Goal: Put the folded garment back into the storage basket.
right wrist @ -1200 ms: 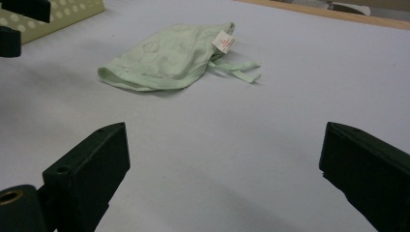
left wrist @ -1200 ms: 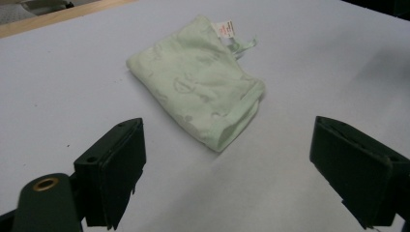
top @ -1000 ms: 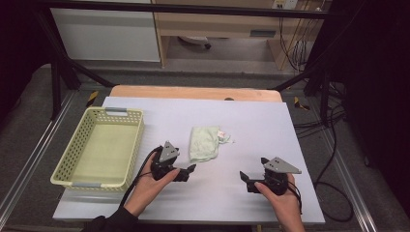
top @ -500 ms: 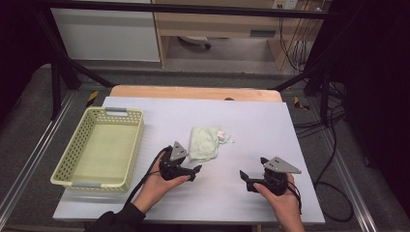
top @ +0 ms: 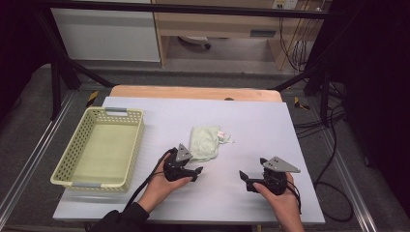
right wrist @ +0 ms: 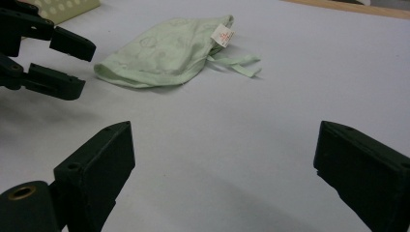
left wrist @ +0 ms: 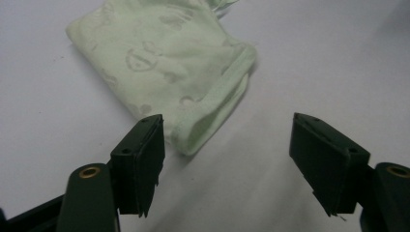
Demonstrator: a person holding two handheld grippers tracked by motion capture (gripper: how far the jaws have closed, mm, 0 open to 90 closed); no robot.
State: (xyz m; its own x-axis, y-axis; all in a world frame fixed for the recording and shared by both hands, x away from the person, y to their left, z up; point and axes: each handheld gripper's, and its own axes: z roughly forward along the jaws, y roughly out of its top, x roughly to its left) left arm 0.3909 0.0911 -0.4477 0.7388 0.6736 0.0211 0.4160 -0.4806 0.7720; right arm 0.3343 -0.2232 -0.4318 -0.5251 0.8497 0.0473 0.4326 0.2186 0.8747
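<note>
A soft pale-green folded cloth [top: 205, 143] with a faint print, a white tag and thin ties lies mid-worktop [top: 270, 125]. The left gripper [left wrist: 227, 159] is at its near hemmed corner, jaws apart and just now closing, not yet pinching. The right gripper [right wrist: 222, 179], well right over bare matte surface, gapes wide. A yellow perforated basket [top: 77, 145] sits far left.

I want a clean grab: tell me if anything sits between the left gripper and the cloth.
Nothing visible does. The left gripper is open just short of the cloth, bare table between them.
</note>
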